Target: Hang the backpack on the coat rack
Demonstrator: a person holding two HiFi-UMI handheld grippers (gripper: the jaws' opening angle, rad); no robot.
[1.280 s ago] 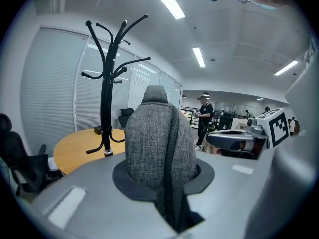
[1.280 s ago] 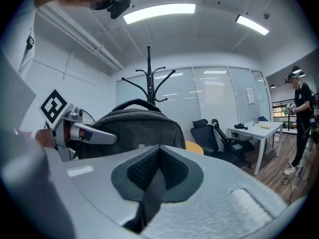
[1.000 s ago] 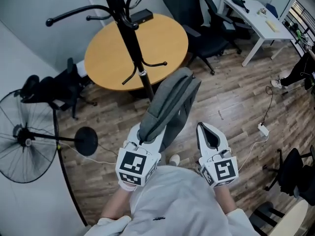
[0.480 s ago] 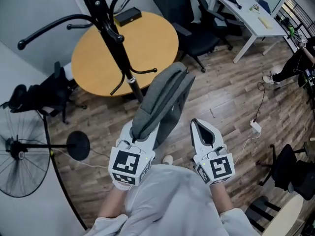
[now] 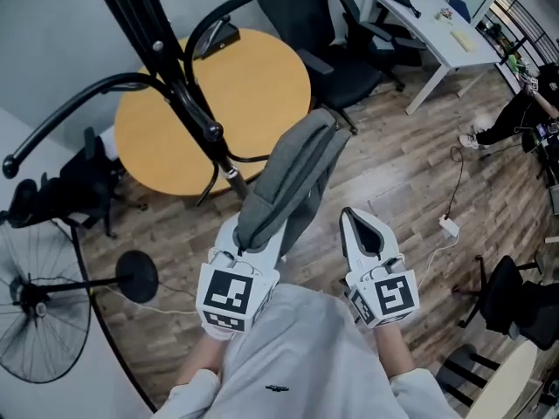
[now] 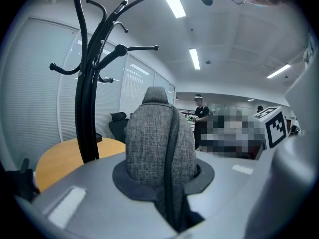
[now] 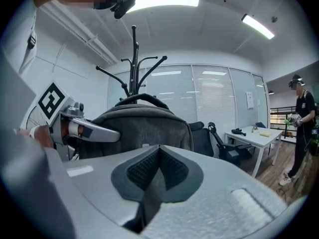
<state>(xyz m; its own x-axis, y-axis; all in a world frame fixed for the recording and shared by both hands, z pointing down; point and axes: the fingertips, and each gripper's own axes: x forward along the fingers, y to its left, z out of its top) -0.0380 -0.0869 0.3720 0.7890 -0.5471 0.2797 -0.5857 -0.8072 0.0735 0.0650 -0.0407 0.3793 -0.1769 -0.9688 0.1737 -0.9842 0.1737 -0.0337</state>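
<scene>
The grey backpack [image 5: 297, 168] sticks out forward from my left gripper [image 5: 255, 234], which is shut on its end. In the left gripper view the backpack [image 6: 158, 143] fills the space between the jaws of that gripper [image 6: 167, 183]. The black coat rack [image 5: 179, 94] stands just ahead and left of the backpack, its hooks [image 6: 119, 49] curving out above it. My right gripper [image 5: 365, 232] hangs beside the backpack on its right, apart from it, and is shut with nothing seen between its pads [image 7: 159, 156]. From there the backpack [image 7: 142, 126] and the rack's top [image 7: 133, 59] show ahead.
A round wooden table [image 5: 253, 77] stands behind the rack. A floor fan [image 5: 35, 317] is at the left, black office chairs [image 5: 349, 51] and a white desk [image 5: 437, 24] at the back right. A cable with a power strip [image 5: 448, 227] lies on the floor.
Both grippers and the backpack have moved forward toward the coat rack. The rack now looms larger and nearer at the upper left of the head view.
</scene>
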